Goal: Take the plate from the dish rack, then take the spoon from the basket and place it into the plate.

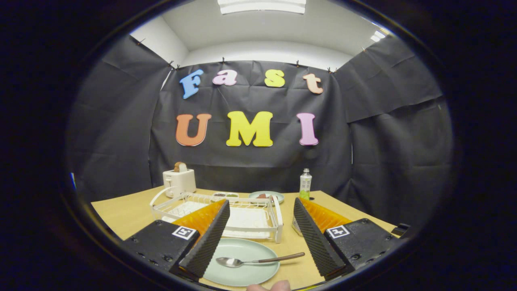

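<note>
Gripper [261,236] open, fingers spread wide, holding nothing. Spoon [258,261] lies in the plate [242,262] on the table [121,212], between your fingers, dish rack [226,214] beyond. Spoon looks light, stiff, slick; take its slim handle crosswise. Plate looks breakable; pinch its rim.

The hand-held gripper [261,236] has ribbed fingers, square-marker tags and screws.

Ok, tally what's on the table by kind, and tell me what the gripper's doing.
Plates: 2, near plate, far plate
Spoon: 1, on near plate
Dish rack: 1
Toaster: 1
Bottle: 1
Total: 6
Gripper: open, holding nothing.
</note>
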`<state>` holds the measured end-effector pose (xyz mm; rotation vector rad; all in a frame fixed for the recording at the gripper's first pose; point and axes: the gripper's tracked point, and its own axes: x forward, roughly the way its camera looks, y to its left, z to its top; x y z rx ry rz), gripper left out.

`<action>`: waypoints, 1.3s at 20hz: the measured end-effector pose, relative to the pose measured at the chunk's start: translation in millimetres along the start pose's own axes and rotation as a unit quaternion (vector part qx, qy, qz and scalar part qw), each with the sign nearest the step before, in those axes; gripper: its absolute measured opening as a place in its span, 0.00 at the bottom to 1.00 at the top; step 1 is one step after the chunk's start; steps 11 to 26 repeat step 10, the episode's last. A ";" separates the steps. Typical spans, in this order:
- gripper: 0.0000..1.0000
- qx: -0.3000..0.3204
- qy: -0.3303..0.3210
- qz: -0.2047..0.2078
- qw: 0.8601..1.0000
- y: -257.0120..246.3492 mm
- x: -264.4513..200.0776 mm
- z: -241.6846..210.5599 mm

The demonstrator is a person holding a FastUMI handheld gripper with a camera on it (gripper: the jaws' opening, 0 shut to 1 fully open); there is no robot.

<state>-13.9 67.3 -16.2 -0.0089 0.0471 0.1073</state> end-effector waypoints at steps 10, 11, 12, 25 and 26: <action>1.00 0.009 0.002 -0.002 1.000 13.5 -3.5 -4.8; 1.00 0.009 0.002 -0.002 1.000 13.5 -3.5 -4.8; 1.00 0.009 0.002 -0.002 1.000 13.5 -3.5 -4.8; 1.00 0.009 0.002 -0.002 1.000 13.5 -3.5 -4.8; 1.00 0.009 0.002 -0.002 1.000 13.5 -3.5 -4.8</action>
